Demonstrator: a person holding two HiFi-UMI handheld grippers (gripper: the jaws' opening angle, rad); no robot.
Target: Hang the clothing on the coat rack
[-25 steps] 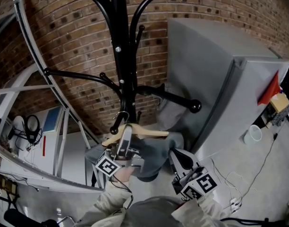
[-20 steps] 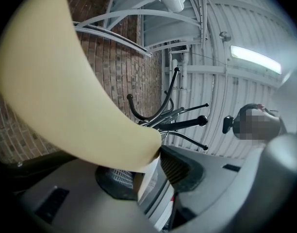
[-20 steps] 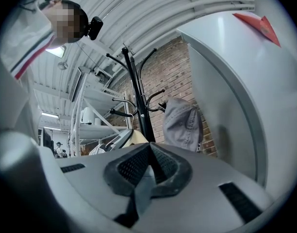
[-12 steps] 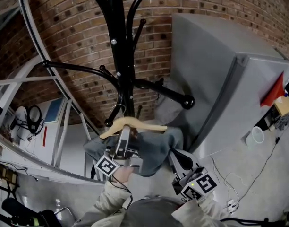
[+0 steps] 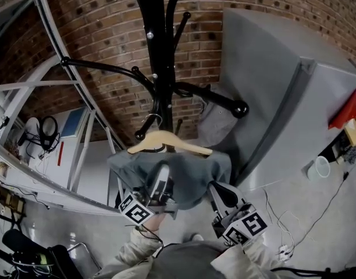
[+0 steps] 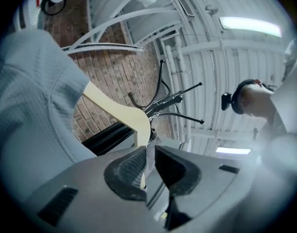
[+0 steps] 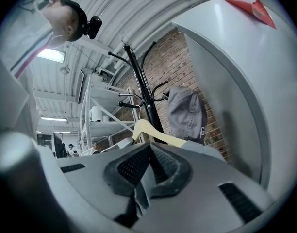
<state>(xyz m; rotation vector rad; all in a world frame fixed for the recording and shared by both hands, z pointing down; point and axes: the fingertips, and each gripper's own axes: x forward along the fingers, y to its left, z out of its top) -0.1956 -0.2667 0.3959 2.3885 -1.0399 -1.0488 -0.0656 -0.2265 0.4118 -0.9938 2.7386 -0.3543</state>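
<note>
Grey garment [image 5: 187, 170] drapes a wooden hanger [image 5: 173, 145] hooked on the black coat rack [image 5: 160, 57], just above both grippers. Right gripper [image 5: 216, 189] pinches its lower edge; left gripper's [image 5: 162, 172] jaws are closing, nothing clamped. Beyond: brick wall [image 5: 102, 34], grey cabinet [image 5: 271, 92] at right, concrete floor [image 5: 309, 217]

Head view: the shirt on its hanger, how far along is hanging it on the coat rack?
Done: the hanger looks hooked over a lower arm of the coat rack, with the shirt draped on it. In hand: the left claw is just below the hanger, jaws closing on nothing; the right claw is shut at the shirt's edge. Left: pull both claws clear.
</note>
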